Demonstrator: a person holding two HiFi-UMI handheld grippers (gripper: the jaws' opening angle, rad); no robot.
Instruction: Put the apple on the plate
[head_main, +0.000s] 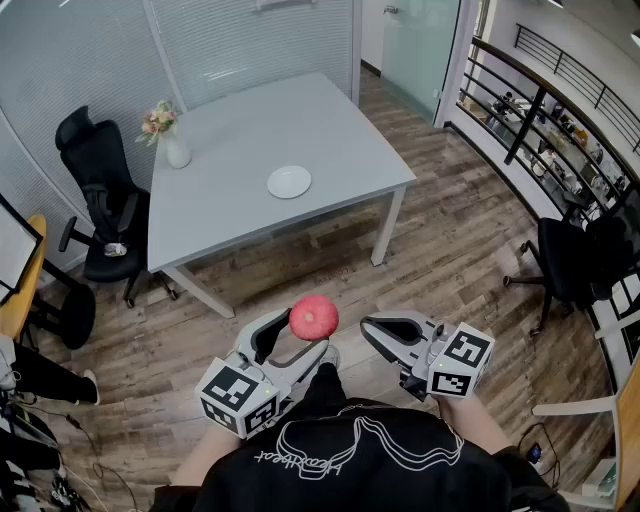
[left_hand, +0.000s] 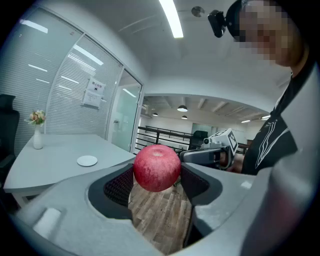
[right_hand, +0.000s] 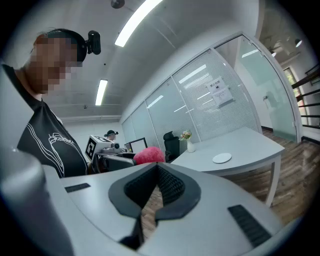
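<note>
Left claw (head_main: 303, 333) is gripping the round red apple (head_main: 313, 317), well apart from the grey tabletop (head_main: 240, 140). The small white plate (head_main: 289, 182) is lying bare near its nearer edge. Right claw (right_hand: 156, 175) is hanging pinched together, empty. Carrying and placing are likely remaining.

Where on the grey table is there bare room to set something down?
The rectangular grey table is bare right of the round white plate, out to its far and right edges, and along the near edge. Another gap lies between plate and the white vase of flowers. Only that vase's corner is taken.
</note>
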